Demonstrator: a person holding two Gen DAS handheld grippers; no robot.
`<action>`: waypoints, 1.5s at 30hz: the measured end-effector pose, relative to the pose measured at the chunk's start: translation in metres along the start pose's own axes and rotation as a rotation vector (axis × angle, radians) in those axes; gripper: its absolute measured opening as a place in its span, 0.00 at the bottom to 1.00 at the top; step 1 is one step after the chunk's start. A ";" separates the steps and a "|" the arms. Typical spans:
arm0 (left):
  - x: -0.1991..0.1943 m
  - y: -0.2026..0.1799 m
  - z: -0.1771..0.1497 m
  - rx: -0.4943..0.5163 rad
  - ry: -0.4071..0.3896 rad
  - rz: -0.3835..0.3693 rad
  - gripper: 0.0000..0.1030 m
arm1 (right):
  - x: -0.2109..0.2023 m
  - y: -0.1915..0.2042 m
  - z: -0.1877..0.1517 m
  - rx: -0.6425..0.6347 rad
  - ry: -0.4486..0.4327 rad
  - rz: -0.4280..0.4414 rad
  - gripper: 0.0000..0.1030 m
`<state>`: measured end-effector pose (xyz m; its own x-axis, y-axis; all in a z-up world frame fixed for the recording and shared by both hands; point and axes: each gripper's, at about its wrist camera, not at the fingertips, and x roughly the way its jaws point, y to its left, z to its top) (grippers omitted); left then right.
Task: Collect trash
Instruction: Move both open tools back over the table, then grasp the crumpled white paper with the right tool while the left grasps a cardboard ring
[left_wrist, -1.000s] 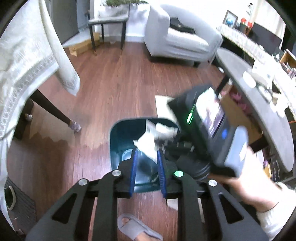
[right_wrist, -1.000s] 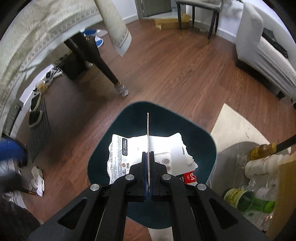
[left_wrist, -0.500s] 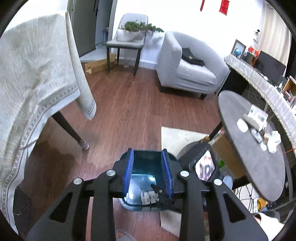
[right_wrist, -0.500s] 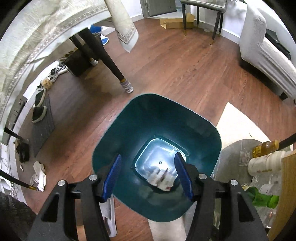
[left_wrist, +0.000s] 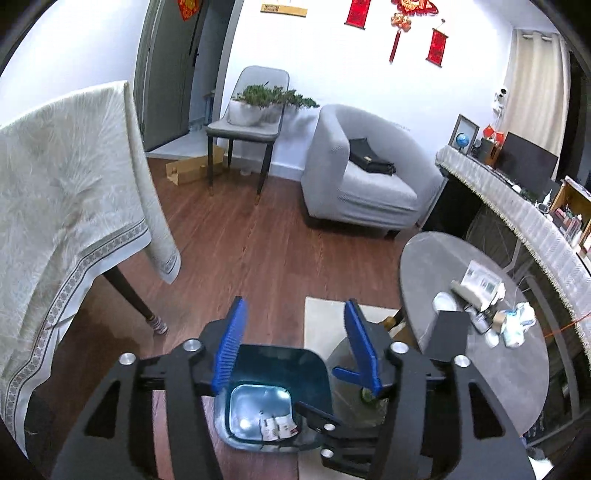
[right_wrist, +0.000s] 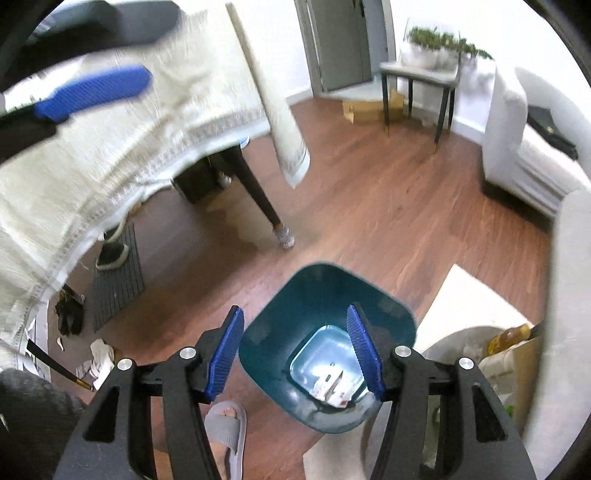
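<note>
Since a second ago: torn paper wrapper (right_wrist: 334, 387) no longer pinched, now lying at the bottom of the teal waste bin (right_wrist: 295, 325); both tools lifting up and away from the bin.

Left hand-held gripper (left_wrist: 295, 345) hovering above the bin rim, jaws spread wide, holding nothing. Right hand-held gripper (right_wrist: 295, 354) likewise spread and empty, framing the bin's mouth from above.

Handling, judged: wrapper being thin, light, limp and creasing easily, hardly fragile; sliding flat on smooth plastic, so pinching best at a raised torn edge or fold rather than pressing on the face. Remaining litter on the round counter (left_wrist: 436, 280), a crumpled white tissue (left_wrist: 519, 323) near its far edge, appearing soft and compressible, taking a pinch anywhere across the bulk.

Differences between views: left wrist view showing the round counter with its clutter, grey armchair (left_wrist: 369, 184) and wall decorations, all missing or cropped in the right. Right wrist view showing a grey slipper (right_wrist: 225, 432), a dark floor mat (right_wrist: 116, 280) and the left tool's blurred blue finger pad (right_wrist: 96, 92).
</note>
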<state>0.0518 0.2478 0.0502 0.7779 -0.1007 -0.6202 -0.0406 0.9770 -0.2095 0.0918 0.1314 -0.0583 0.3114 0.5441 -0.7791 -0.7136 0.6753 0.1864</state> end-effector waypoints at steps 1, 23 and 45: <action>-0.001 -0.006 0.003 0.005 -0.008 -0.003 0.59 | -0.010 -0.003 0.001 0.001 -0.019 -0.001 0.57; 0.040 -0.139 0.002 0.128 -0.009 -0.131 0.75 | -0.148 -0.107 -0.038 0.102 -0.203 -0.202 0.61; 0.100 -0.272 -0.049 0.341 0.138 -0.246 0.69 | -0.247 -0.238 -0.118 0.356 -0.323 -0.466 0.66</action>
<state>0.1100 -0.0373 0.0083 0.6468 -0.3393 -0.6830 0.3626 0.9247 -0.1160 0.1106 -0.2218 0.0192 0.7486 0.2399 -0.6182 -0.2254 0.9688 0.1029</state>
